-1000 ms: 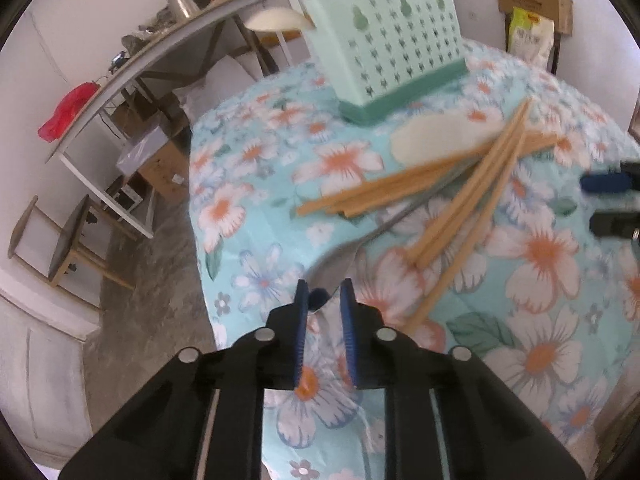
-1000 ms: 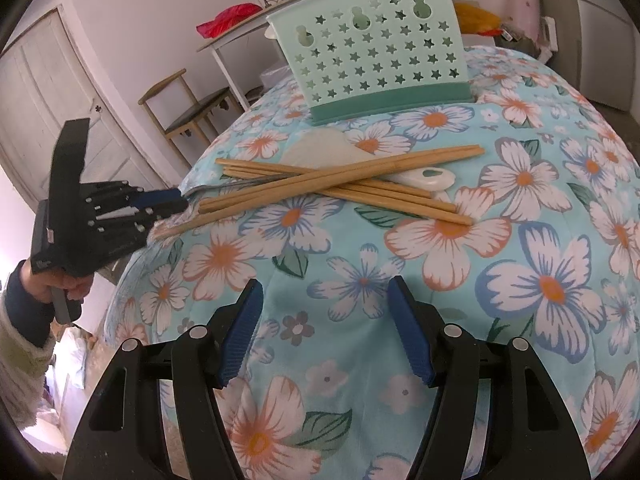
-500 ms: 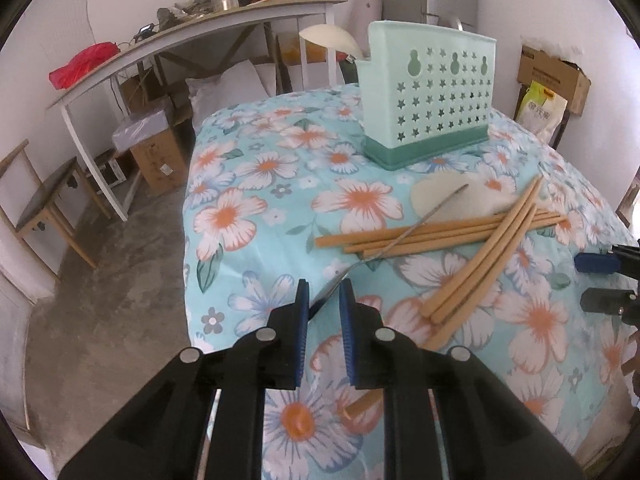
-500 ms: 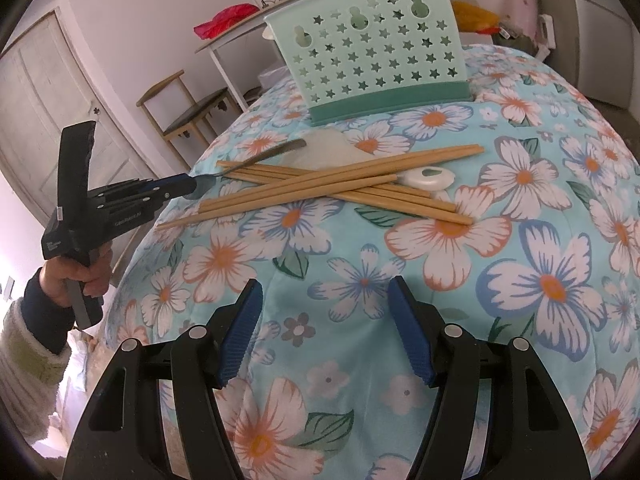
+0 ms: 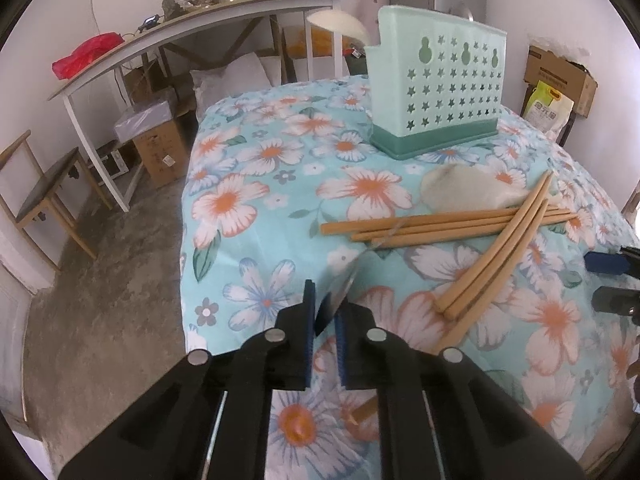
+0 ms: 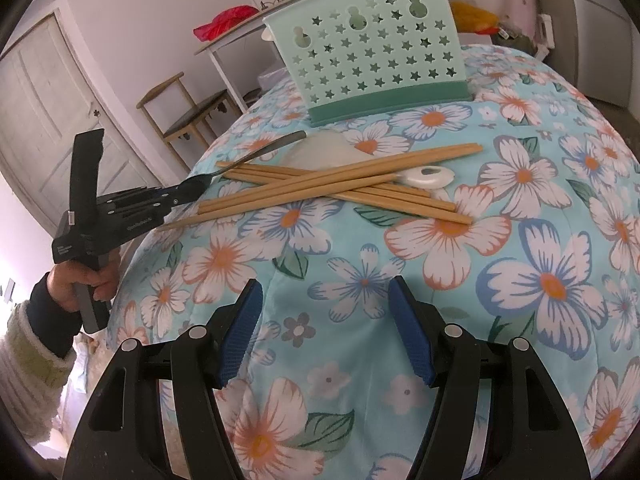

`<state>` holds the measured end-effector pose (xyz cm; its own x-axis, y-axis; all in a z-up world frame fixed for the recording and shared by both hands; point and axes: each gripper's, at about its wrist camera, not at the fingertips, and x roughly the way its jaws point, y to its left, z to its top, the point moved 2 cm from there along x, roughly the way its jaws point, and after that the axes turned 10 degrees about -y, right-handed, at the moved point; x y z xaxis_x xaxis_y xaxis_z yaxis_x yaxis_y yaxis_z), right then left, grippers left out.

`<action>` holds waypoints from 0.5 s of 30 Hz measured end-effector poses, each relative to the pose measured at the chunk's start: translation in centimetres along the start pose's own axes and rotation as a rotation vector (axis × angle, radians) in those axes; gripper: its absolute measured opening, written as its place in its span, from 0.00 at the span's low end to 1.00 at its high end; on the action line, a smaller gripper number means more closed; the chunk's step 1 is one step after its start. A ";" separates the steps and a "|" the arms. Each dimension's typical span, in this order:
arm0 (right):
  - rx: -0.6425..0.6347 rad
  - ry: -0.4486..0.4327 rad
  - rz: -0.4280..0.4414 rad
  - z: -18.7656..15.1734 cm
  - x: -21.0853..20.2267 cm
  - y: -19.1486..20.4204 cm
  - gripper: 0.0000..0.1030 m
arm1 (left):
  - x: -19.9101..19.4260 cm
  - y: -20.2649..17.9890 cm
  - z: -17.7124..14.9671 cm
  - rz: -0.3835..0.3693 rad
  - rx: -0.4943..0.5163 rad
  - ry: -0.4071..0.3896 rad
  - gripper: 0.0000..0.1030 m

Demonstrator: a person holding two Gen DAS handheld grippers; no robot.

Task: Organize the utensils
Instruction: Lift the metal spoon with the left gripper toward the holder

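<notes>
My left gripper (image 5: 323, 322) is shut on the bowl end of a metal spoon (image 5: 362, 264) and holds it off the table; the spoon (image 6: 256, 154) shows in the right wrist view, its handle pointing toward the mint-green utensil holder (image 6: 372, 52). The left gripper (image 6: 188, 190) is at the table's left edge there. Several wooden chopsticks (image 6: 340, 184) lie crossed mid-table over a white rice paddle (image 6: 426, 176). The holder (image 5: 440, 92) stands at the back with a white spoon (image 5: 340, 24) sticking out. My right gripper (image 6: 326, 330) is open and empty over the near table.
The table has a floral blue cloth (image 6: 540, 280). A wooden chair (image 6: 188, 112) and a long white side table (image 5: 160, 48) with clutter stand behind. Cardboard boxes (image 5: 160, 144) sit on the floor.
My left gripper has lifted the metal spoon off the cloth and raised its handle above the chopsticks. The right gripper has not moved.
</notes>
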<state>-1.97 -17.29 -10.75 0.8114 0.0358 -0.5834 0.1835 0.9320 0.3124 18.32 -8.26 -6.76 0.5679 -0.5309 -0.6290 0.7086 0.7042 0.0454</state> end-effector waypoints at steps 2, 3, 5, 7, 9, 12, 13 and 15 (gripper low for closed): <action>0.004 -0.004 0.003 -0.1 -0.1 -0.1 0.61 | -0.7 -0.4 0.2 -0.001 0.004 -0.014 0.02; 0.004 -0.005 0.004 -0.1 -0.1 -0.2 0.61 | -1.1 -0.5 0.4 0.002 0.006 -0.022 0.02; 0.003 -0.006 0.004 -0.1 -0.1 -0.2 0.61 | -1.9 -0.9 0.7 0.012 0.010 -0.041 0.02; 0.004 -0.007 0.004 -0.1 -0.2 -0.3 0.61 | -2.6 -1.0 1.1 0.021 0.002 -0.059 0.02; 0.008 -0.007 0.004 -0.2 -0.2 -0.3 0.61 | -3.4 -1.0 1.5 0.026 -0.022 -0.083 0.02; 0.019 -0.007 0.005 -0.1 -0.3 -0.4 0.60 | -4.6 -1.0 2.1 0.028 -0.055 -0.126 0.02; 0.022 -0.005 0.006 0.0 -0.4 -0.5 0.60 | -5.1 -1.0 2.3 0.029 -0.069 -0.142 0.02; 0.018 0.002 0.006 0.2 -0.5 -0.4 0.57 | -6.0 -0.8 2.7 0.029 -0.101 -0.169 0.02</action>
<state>-2.36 -17.79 -10.41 0.8113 0.0417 -0.5832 0.1890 0.9252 0.3291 15.51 -6.88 -0.99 0.6558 -0.5748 -0.4893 0.6499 0.7598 -0.0215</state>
